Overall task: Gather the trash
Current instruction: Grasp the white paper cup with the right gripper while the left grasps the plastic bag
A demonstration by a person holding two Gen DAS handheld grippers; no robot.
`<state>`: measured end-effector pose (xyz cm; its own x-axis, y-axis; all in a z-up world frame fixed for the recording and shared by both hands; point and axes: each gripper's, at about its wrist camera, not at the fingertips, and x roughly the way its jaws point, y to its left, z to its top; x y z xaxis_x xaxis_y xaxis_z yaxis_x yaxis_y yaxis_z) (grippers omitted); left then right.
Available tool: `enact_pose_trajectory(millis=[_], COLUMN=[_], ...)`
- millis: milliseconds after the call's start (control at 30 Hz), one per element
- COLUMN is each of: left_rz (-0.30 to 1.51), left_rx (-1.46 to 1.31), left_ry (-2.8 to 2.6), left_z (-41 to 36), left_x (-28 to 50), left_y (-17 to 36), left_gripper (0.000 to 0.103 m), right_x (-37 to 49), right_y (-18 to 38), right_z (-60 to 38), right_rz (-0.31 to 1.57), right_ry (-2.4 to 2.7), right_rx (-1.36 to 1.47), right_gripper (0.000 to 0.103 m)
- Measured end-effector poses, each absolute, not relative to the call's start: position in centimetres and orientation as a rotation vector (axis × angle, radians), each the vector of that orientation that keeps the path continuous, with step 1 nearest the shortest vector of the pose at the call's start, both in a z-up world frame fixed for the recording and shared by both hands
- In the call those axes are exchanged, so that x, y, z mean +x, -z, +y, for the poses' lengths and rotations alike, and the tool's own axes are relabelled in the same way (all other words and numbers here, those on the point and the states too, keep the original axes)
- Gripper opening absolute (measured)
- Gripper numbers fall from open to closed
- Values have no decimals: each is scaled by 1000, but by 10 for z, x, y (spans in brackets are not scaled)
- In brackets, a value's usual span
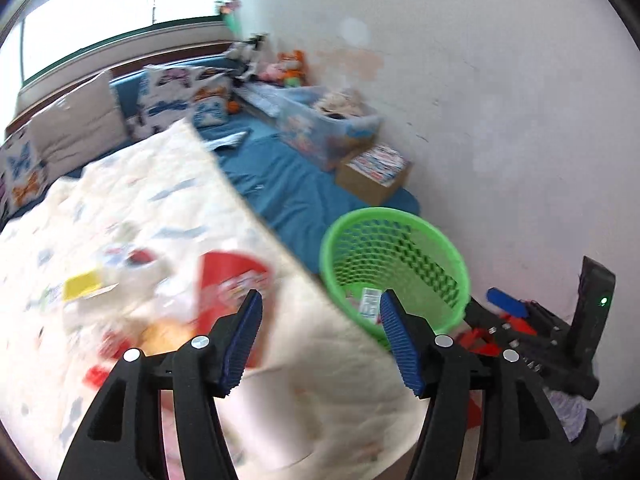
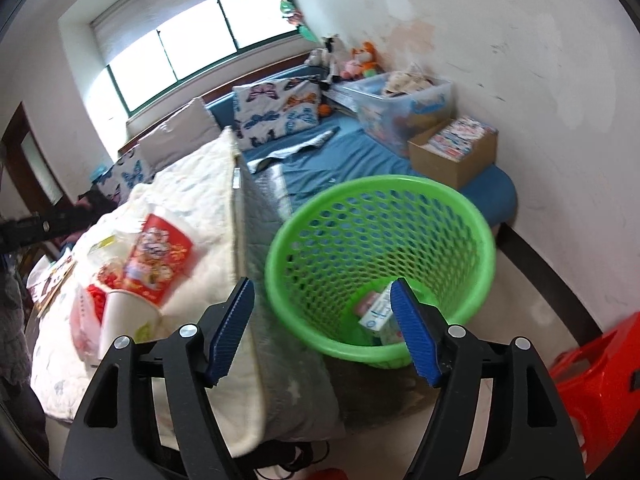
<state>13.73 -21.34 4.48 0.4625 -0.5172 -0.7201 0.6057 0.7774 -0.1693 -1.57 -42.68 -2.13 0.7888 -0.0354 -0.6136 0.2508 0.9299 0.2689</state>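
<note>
A green mesh basket (image 2: 380, 248) stands on the floor beside a white quilted mattress (image 2: 192, 200); it also shows in the left wrist view (image 1: 394, 264). Small cartons (image 2: 376, 312) lie in its bottom. Trash lies on the mattress: a red printed paper cup (image 2: 156, 256), a white cup (image 2: 124, 316) and a pink bag (image 2: 82, 328). The left wrist view shows the red cup (image 1: 232, 284) and a yellow scrap (image 1: 82, 286), blurred. My left gripper (image 1: 320, 340) is open and empty over the mattress corner. My right gripper (image 2: 322, 328) is open and empty, between mattress edge and basket.
A blue-sheeted bed (image 2: 348, 156) behind holds butterfly pillows (image 2: 276, 112), a clear storage bin (image 2: 400, 108) and a cardboard box (image 2: 456, 152). A white wall is at the right. A red object (image 2: 600, 380) sits on the floor at the lower right.
</note>
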Motion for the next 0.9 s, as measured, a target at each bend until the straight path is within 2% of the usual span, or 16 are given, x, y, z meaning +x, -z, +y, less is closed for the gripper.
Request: enact_pose_trajectory(millis=[533,900], left_rz=[836,908], left_rx=[-39,-118], left_ry=[413,407], left_z=[-62,-32], left_x=[134,121], left_y=[-23,8], left_gripper=[62,62], right_x=[23,59], right_y=[17,43], right_z=[-316,-252], right_rz=[735,841], right_ry=[-148,-237], right_rx=[313,290], right_gripper=[76,83])
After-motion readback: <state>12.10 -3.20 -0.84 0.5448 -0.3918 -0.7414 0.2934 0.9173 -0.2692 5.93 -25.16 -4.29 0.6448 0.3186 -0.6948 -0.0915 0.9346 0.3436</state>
